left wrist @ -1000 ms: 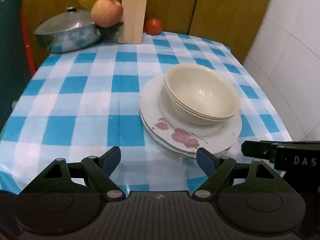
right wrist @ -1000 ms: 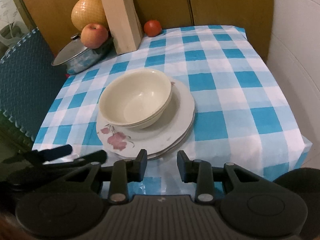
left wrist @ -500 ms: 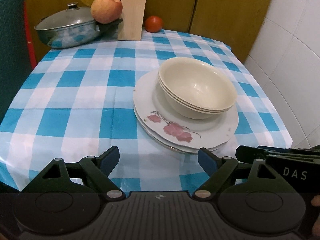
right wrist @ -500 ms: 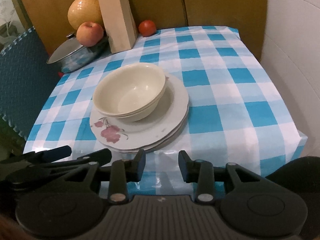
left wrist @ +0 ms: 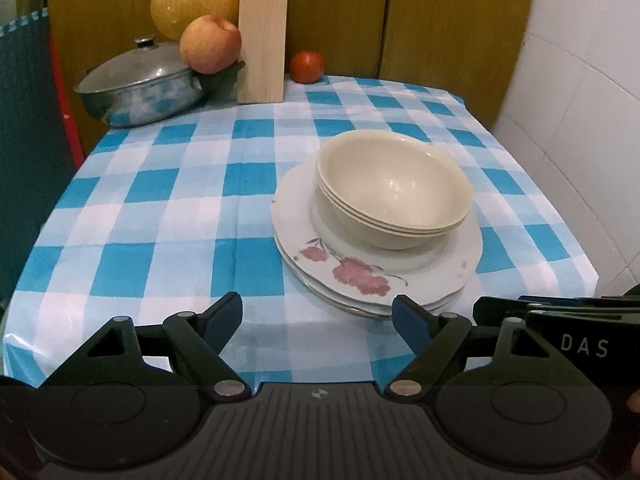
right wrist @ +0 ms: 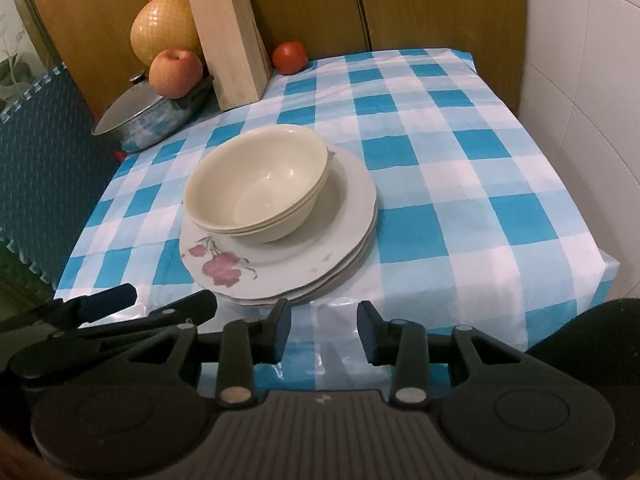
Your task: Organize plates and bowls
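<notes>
Cream nested plastic bowls (left wrist: 394, 192) sit atop a stack of white floral-printed plates (left wrist: 376, 268) on the blue-and-white checked tabletop (left wrist: 160, 208), near its front edge. Left gripper (left wrist: 318, 320): jaws wide, having just closed slightly, nothing between. Right gripper (right wrist: 322, 330): jaws narrowly apart, empty. Right wrist view alone shows utensil handles in the wooden knife block (right wrist: 230, 46); left view crops them.

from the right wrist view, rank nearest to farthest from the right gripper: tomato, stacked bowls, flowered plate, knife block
1. flowered plate, just ahead of the right gripper
2. stacked bowls, on that plate, left of centre
3. knife block, back left
4. tomato, back edge; close to the block's depth
</notes>
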{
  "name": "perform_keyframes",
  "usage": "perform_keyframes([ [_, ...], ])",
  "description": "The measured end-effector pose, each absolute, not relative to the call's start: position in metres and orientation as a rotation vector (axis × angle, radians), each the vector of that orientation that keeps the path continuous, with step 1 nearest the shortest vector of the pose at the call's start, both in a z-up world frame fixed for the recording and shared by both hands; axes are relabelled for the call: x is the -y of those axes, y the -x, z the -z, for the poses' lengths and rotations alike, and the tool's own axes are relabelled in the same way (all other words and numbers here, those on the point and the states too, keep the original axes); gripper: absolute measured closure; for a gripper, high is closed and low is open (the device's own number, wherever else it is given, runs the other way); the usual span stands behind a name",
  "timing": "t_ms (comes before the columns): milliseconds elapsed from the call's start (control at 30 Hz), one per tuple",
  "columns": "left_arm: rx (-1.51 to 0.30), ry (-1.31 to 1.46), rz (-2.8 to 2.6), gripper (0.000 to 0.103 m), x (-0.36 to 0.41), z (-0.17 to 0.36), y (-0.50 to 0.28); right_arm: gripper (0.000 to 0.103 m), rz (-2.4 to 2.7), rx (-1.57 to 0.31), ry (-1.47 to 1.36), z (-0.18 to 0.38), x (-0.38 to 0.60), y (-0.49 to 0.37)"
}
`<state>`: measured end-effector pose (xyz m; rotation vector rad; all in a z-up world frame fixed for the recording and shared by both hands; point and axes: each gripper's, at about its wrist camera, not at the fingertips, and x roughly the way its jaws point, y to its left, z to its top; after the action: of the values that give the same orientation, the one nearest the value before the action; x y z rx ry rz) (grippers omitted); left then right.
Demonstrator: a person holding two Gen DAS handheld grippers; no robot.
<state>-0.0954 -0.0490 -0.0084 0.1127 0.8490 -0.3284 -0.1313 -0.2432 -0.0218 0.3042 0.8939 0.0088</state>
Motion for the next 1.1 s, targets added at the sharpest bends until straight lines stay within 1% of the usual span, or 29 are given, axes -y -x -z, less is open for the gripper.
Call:
perform_keyframes([
  [733,-0.842,-0.106,0.328,0.016,0.047,0.005,0.095,0.074,-0.008,-0.873,-0.307,0.018,0.243,0.133],
  [867,-0.815,-0.102,0.328,0.016,0.048,0.001,0.099,0.074,-0.014,-0.854,-0.319,0.015,0.245,0.137],
  [1100,-0.744,-0.166,0.273,0.012,0.054,-0.009,0.108,0.074,-0.016,-0.832,-0.328,0.011,0.245,0.140],
])
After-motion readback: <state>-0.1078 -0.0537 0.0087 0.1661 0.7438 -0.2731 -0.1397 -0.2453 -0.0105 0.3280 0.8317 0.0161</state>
